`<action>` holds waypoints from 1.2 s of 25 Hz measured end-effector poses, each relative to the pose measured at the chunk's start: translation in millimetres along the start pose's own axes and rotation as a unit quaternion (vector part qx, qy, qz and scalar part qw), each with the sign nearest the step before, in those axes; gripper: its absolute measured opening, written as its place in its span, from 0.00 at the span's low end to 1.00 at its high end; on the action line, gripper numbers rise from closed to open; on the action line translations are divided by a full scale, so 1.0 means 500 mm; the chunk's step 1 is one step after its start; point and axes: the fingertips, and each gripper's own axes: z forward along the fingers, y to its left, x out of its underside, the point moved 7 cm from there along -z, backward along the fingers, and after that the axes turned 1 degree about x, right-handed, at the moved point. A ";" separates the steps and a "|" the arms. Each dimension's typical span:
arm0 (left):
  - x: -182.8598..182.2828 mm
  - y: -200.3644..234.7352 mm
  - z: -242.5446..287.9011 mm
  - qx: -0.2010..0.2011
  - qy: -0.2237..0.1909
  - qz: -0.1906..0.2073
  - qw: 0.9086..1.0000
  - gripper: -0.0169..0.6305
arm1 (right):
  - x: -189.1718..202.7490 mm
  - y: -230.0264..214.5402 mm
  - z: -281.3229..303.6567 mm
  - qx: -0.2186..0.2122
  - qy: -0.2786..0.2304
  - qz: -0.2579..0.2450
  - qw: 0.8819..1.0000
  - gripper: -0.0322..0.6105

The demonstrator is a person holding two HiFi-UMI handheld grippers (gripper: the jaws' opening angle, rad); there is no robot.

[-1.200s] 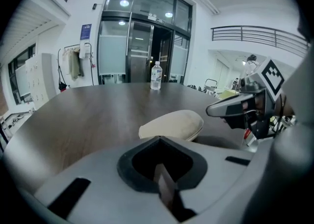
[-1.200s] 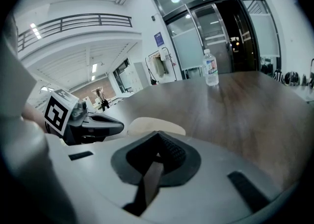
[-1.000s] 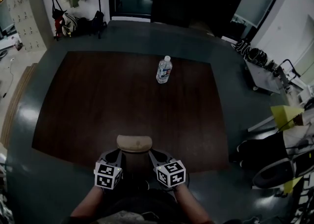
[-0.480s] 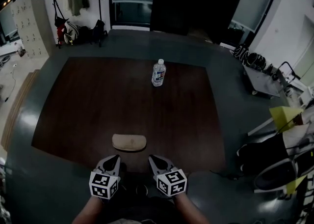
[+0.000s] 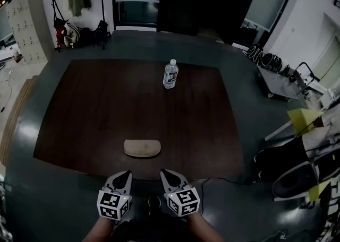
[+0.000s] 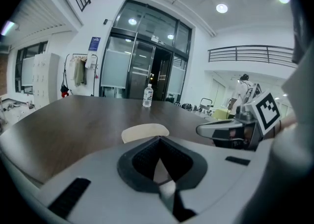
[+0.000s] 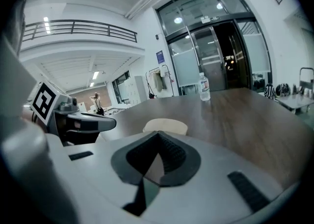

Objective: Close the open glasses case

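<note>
The glasses case (image 5: 142,148) lies closed just ahead of your left claw (image 5: 124,175) and right claw (image 5: 166,174). Both are pressed together and empty. The task appears complete.

1. Your head camera sits high over the near edge of the table (image 5: 106,108) and looks steeply down. It is far enough up to take in the whole top.
2. Your left gripper view rides low, just off the near edge, and faces level across the top toward the far edge and the glass doors (image 6: 142,78).
3. Your right gripper view looks the same way from just beside it.
4. All three views share the glasses case (image 5: 142,148) and the water bottle (image 5: 169,74). The left gripper view also catches the right gripper (image 6: 221,130) at its side, and the right gripper view the left gripper (image 7: 93,122).
</note>
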 end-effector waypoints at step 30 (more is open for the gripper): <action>0.129 -0.091 -0.459 0.090 -0.080 0.028 0.992 0.02 | 0.094 0.383 -0.363 0.117 -0.104 -0.017 0.988 0.03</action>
